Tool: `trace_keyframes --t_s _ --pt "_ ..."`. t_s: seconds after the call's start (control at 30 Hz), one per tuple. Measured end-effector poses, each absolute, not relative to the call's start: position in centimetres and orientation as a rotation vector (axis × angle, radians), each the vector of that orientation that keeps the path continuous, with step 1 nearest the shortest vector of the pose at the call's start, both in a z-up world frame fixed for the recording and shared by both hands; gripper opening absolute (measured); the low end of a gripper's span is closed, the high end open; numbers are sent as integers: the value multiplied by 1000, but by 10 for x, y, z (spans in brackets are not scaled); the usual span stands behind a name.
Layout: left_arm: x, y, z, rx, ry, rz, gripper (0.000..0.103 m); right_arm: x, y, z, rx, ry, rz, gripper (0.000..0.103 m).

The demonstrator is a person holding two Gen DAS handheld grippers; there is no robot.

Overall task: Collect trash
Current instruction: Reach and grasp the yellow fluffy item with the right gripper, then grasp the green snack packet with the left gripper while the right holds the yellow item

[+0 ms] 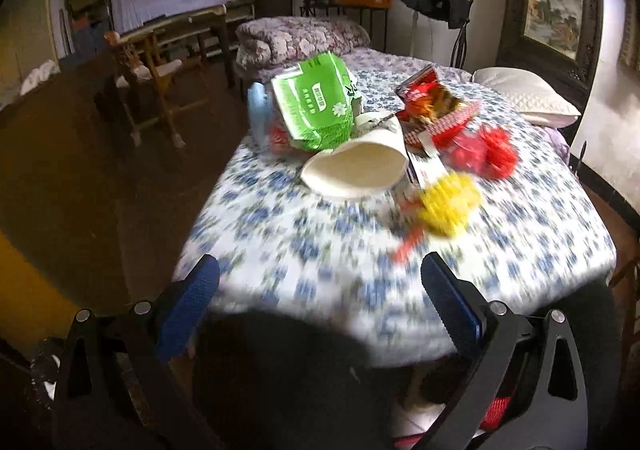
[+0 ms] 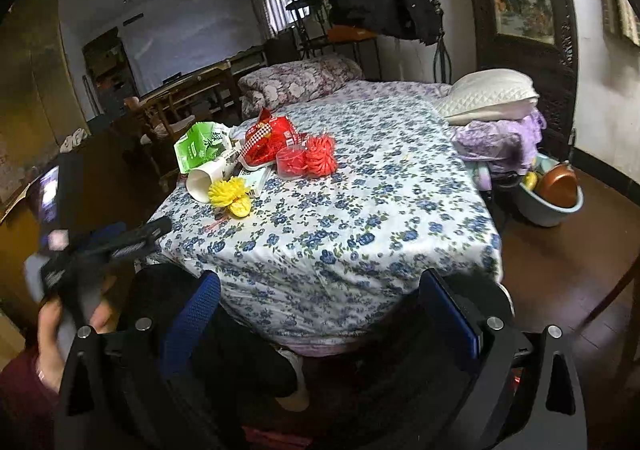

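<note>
Trash lies in a pile on the blue-flowered bedsheet (image 2: 360, 218): a green wrapper (image 1: 316, 102) (image 2: 198, 146), a tipped white paper cup (image 1: 356, 166) (image 2: 206, 178), a red snack bag (image 1: 432, 106) (image 2: 268, 142), red netting (image 1: 484, 150) (image 2: 316, 156) and yellow netting (image 1: 448, 206) (image 2: 232, 194). My left gripper (image 1: 320, 278) is open and empty, over the bed's near left corner, short of the pile. It also shows in the right wrist view (image 2: 136, 238). My right gripper (image 2: 320, 286) is open and empty at the bed's foot.
A white pillow (image 2: 492, 94) and purple cloth (image 2: 500, 138) lie at the bed's right side. A blue basin (image 2: 552, 202) stands on the floor to the right. A folded quilt (image 2: 300, 78), wooden chair (image 1: 156, 86) and desk stand behind.
</note>
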State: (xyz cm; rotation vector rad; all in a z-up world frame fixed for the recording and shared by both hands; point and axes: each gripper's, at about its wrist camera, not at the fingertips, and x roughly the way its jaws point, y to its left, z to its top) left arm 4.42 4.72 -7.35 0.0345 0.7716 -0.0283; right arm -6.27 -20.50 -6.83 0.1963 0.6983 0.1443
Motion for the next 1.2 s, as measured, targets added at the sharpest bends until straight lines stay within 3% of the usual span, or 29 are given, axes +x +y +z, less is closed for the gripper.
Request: trace_keyframes --t_s 0.57,0.67,0.73,0.77,1.07,1.2 --pt "62 123 -50 -120 740 -2 97 86 -93 -105 105 734 370 97" --pt "63 110 -55 -104 746 -45 97 101 -95 -111 135 744 355 86" --pt "65 96 -57 -73 733 -66 97 106 -99 -112 146 747 368 55" --pt "67 91 -58 -62 730 -71 97 107 -101 -112 144 758 392 25" --pt "104 30 -72 31 707 -197 97 47 -174 -91 104 790 402 27" --pt "132 35 -76 -60 748 -188 97 26 -200 -95 158 789 386 28"
